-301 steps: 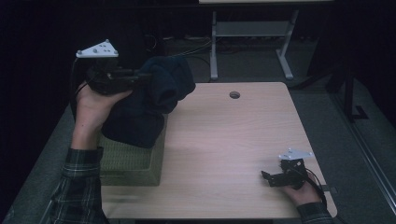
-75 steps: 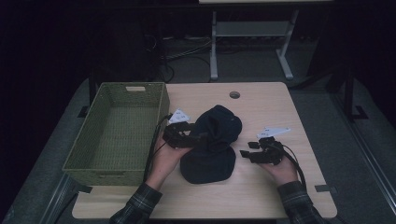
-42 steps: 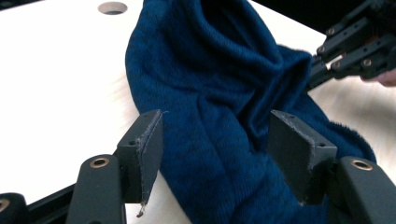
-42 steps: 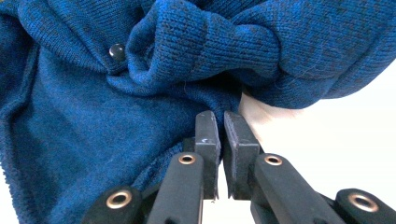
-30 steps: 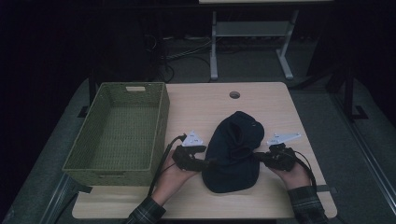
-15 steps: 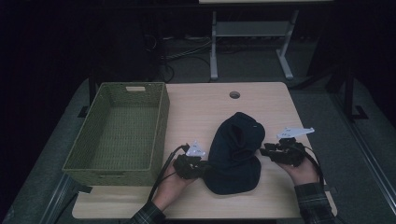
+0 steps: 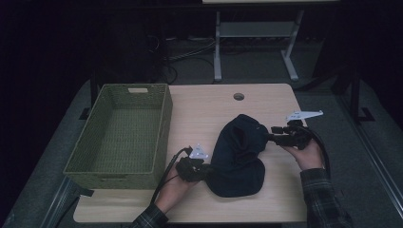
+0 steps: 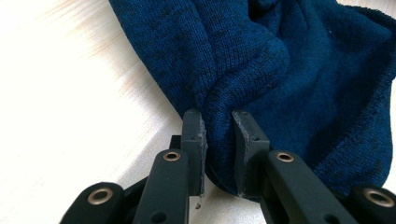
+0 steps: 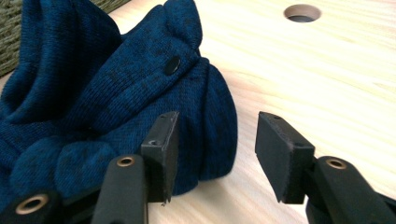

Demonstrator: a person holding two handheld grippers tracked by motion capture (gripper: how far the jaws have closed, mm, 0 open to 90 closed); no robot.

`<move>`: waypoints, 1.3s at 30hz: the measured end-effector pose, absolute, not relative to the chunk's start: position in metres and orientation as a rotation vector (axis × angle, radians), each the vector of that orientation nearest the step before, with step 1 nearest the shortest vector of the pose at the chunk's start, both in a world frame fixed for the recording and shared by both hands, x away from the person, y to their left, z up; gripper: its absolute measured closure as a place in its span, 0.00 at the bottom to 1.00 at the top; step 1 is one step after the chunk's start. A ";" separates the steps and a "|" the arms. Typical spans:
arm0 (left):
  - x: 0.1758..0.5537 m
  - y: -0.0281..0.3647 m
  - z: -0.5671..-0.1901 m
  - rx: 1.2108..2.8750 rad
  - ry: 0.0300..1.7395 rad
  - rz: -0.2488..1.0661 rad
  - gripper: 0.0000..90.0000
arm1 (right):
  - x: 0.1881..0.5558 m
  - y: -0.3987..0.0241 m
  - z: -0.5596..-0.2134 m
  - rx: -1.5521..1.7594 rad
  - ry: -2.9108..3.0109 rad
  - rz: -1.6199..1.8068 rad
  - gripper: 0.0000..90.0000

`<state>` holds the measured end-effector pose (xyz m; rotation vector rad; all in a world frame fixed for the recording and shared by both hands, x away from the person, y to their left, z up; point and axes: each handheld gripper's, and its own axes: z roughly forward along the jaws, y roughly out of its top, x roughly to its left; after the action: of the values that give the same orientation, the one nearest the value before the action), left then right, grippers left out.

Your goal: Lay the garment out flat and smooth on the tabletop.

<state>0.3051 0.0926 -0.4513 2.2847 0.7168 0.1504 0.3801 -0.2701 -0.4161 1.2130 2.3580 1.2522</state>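
High view: a crumpled dark navy knitted garment (image 7: 237, 159) lies on the pale wooden table (image 7: 266, 102), right of centre and nearer the person's edge. A woven olive-green rectangular basket (image 7: 123, 130) stands empty at the table's left side, apart from the garment. The left gripper (image 7: 202, 170) meets the garment's lower left edge; the right gripper (image 7: 273, 137) sits at its upper right edge. A round cable hole (image 7: 238, 96) marks the far part of the tabletop.

Left gripper view: the left gripper (image 8: 218, 140) is clenched on a gathered fold of the knit, cloth bulging between and above the two black jaws. The hold looks secure, though it takes a bunch, not a single hem.

Right gripper view: the right gripper (image 9: 215, 140) stands released, jaws wide apart, its left jaw touching or just beside a rounded edge of the garment that carries a small dark button (image 9: 172, 65); bare table lies between the jaws.

The step in hand is probably taking a second hold. To do it well, the right gripper should slide onto the buttoned edge so cloth lies fully between the jaws before closing, while the left hold anchors the opposite side without dragging.
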 end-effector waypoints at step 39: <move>0.307 0.092 -0.456 2.302 0.733 0.150 0.86 | 0.374 -0.248 -0.453 1.171 2.487 1.118 0.88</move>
<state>0.3069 0.0923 -0.4560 2.3022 0.7329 0.1496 0.3736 -0.2478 -0.4527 1.1707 2.4875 1.1177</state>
